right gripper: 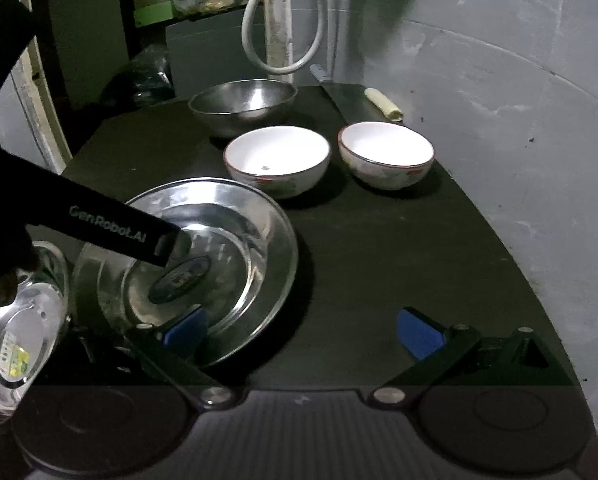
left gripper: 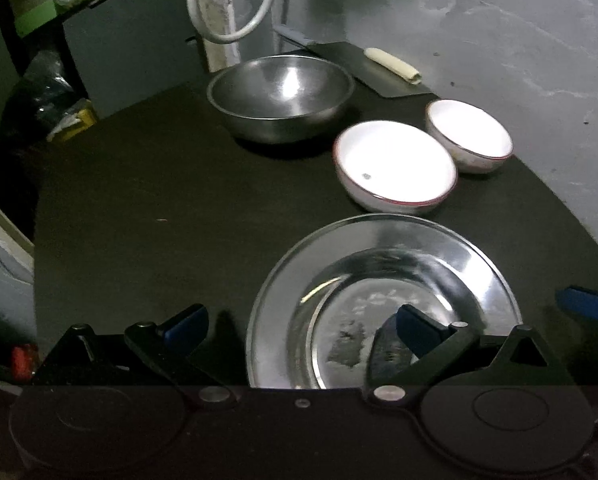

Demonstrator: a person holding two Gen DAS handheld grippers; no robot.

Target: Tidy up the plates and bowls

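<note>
Left tool [left gripper: 303, 328] fingers apart over the shiny round steel plate [left gripper: 383, 300] near the black counter [left gripper: 139, 220] front edge, right tool [right gripper: 303, 332] fingers apart straddling that plate's rim, two red-rimmed white bowls [right gripper: 277, 160] behind, steel bowl [right gripper: 243, 104] at the back edge.

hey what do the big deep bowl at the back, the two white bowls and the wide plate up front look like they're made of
Deep bowl: likely stainless steel, brushed grey with soft streaky glare.
Two white bowls: probably glazed ceramic or porcelain, glossy white inside, thin reddish rim line, faint outside pattern.
Wide plate: looks like polished steel, mirror-bright, reflecting the left gripper above it.
</note>
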